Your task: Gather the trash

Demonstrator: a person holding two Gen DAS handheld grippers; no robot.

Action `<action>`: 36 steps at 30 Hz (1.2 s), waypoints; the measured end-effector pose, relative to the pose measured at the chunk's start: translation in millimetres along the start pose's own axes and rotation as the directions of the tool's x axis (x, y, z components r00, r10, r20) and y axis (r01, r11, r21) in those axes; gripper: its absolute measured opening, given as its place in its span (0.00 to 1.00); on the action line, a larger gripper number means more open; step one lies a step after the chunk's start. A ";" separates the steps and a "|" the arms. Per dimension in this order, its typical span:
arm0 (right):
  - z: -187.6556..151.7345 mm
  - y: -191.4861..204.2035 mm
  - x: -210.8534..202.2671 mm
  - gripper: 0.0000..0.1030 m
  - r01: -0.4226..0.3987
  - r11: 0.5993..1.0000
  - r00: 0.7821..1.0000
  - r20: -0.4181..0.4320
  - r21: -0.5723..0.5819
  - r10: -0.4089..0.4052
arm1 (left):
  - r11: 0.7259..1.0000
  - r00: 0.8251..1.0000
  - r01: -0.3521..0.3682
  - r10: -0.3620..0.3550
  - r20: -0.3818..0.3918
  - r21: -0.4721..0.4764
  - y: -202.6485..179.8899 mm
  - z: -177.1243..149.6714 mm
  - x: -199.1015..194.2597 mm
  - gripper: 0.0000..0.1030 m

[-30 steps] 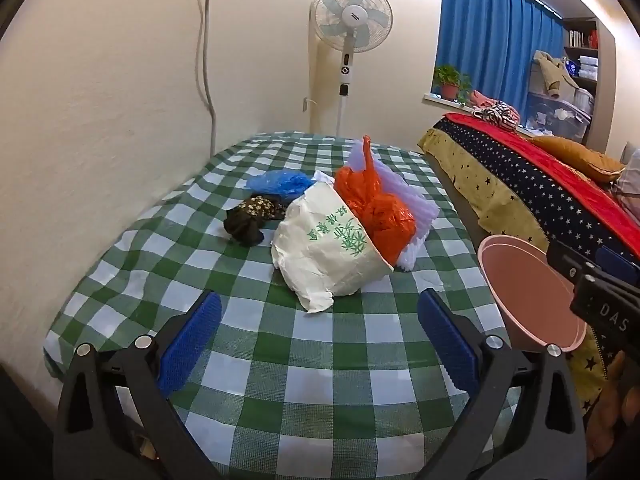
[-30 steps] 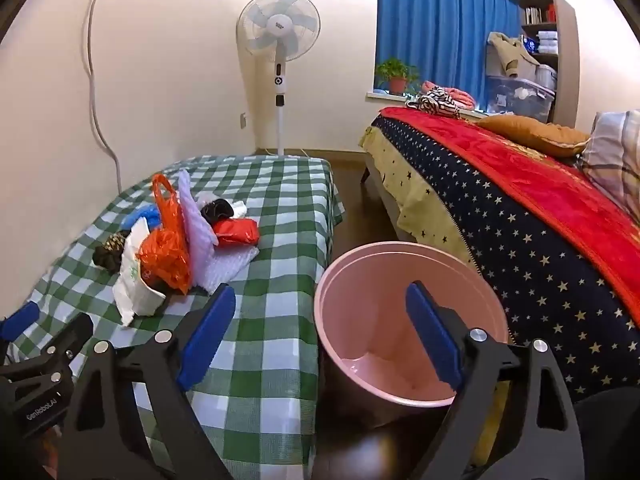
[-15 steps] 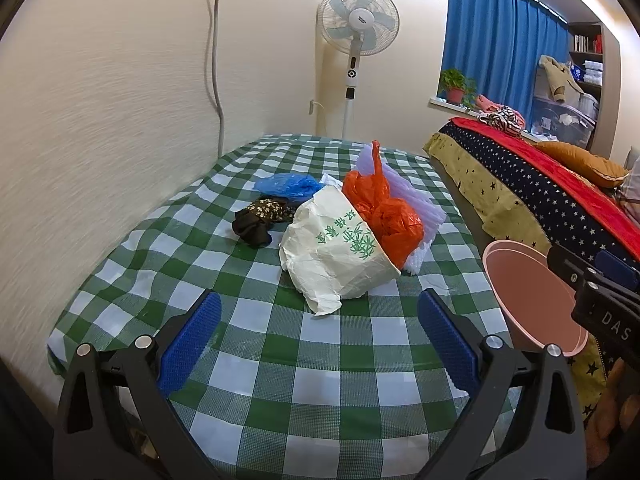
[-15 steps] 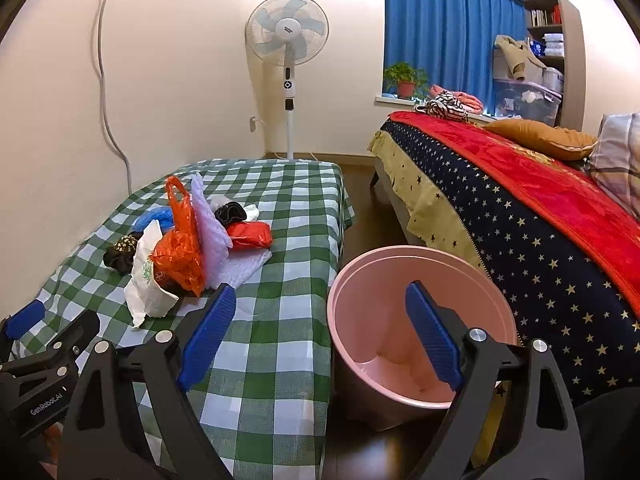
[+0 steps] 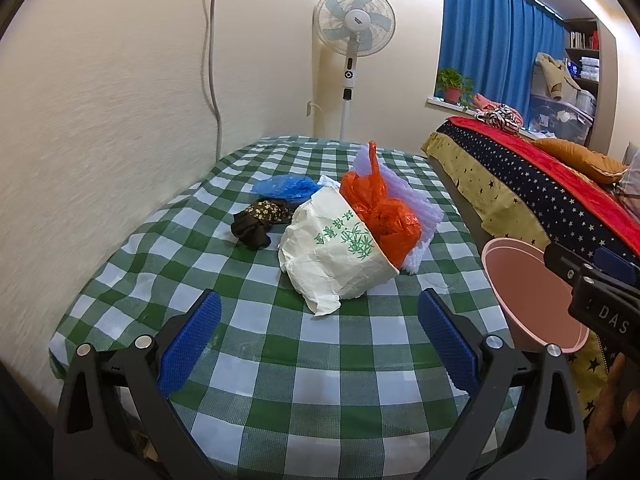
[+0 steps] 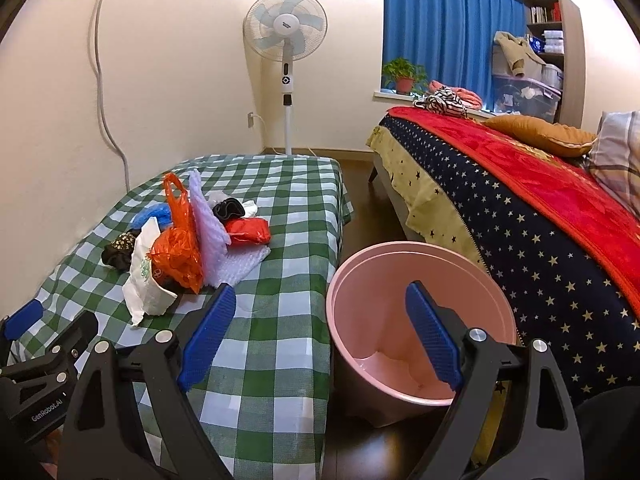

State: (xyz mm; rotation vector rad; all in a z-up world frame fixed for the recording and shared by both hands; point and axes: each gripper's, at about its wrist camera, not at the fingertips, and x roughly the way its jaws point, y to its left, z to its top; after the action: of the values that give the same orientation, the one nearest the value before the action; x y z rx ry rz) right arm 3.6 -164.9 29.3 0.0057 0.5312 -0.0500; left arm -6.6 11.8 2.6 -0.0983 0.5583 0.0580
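**Both grippers spread, nothing picked up yet**

Little change vs 1 s ago: the view over the table has crept a touch closer and steadied; trash pile sits exactly where it was; so the approach is lined up, no grab begun. Left gripper (image 5: 318, 334) hangs above the near end of the green-and-white checked tablecloth (image 5: 280, 364), blue pads spread wide, nothing between them; right gripper (image 6: 316, 334) likewise wide apart and empty, aimed half at the table edge, half at the round pink plastic bin (image 6: 420, 316) on the floor just beside the table.

Trash is heaped mid-table: crumpled white paper bag w/ green print (image 5: 332, 256) nearest the left gripper; orange plastic bag (image 5: 380, 212) leaning on it; pale lilac foam sheet (image 5: 404, 204) behind; blue plastic wad (image 5: 286, 186) and dark floral fabric lump (image 5: 260, 222) off to the wall side; from the right-wrist view also a red packet (image 6: 248, 230) and a black item (image 6: 228, 208) on the far side.

My read: 0 pieces binned; bin looks empty; white bag is the obvious 1st pick.

Around: white standing fan (image 5: 354, 36), blue curtains (image 5: 492, 52), bed w/ starred navy cover and red blanket (image 6: 540, 208). Nothing blocks the reach; items overlap, though, so lifting 1 could drag its neighbours.
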 end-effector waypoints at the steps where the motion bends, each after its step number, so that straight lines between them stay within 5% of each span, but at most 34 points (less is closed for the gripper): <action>1: 0.2 0.9 -0.1 0.83 -0.001 1.000 1.000 0.000 -0.003 0.001 | 1.000 1.000 0.000 0.000 0.000 -0.001 0.8 0.3 0.3 0.92; 23: 1.0 5.1 -0.9 0.83 -0.012 1.000 1.000 0.004 -0.010 0.012 | 1.000 1.000 0.011 -0.011 0.004 -0.002 -0.1 1.6 -0.5 0.92; 36: 3.1 3.4 -3.3 0.72 -0.050 0.999 0.999 0.008 0.000 0.050 | 1.000 1.000 0.030 -0.030 -0.001 -0.005 -2.3 1.3 -2.6 0.85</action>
State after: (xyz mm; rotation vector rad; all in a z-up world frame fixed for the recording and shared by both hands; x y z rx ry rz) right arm 2.4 -161.4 33.6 0.0192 0.5225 -0.0017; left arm -7.9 9.7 5.2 -0.1118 0.5572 0.0305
